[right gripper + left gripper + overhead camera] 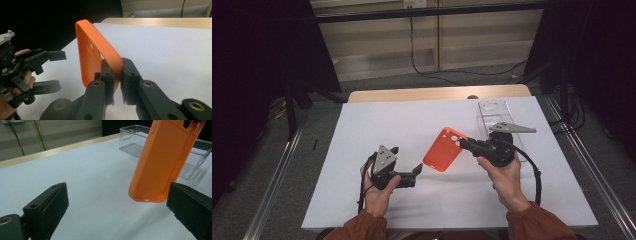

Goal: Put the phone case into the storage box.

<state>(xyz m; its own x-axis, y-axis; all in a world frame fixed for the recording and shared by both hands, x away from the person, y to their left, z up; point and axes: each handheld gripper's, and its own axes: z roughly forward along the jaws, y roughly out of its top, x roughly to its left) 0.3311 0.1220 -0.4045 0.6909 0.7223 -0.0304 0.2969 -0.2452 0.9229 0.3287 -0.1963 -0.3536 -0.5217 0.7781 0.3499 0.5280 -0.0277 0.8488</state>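
An orange phone case [443,149] hangs tilted above the white mat, its camera-cutout end gripped by my right gripper [462,143]. In the right gripper view the jaws [117,67] are shut on the rim of the case [92,47]. My left gripper [407,159] stands open just left of the case's lower end. In the left gripper view the case [165,162] hangs beside the right jaw, with nothing between the open jaws [116,192]. The left gripper [56,71] also shows in the right gripper view, its fingers apart.
A clear plastic box [497,112] stands at the back right of the white mat [402,120], just behind my right hand. The wooden table edge [412,94] runs along the far side. Black cables trail from both grippers.
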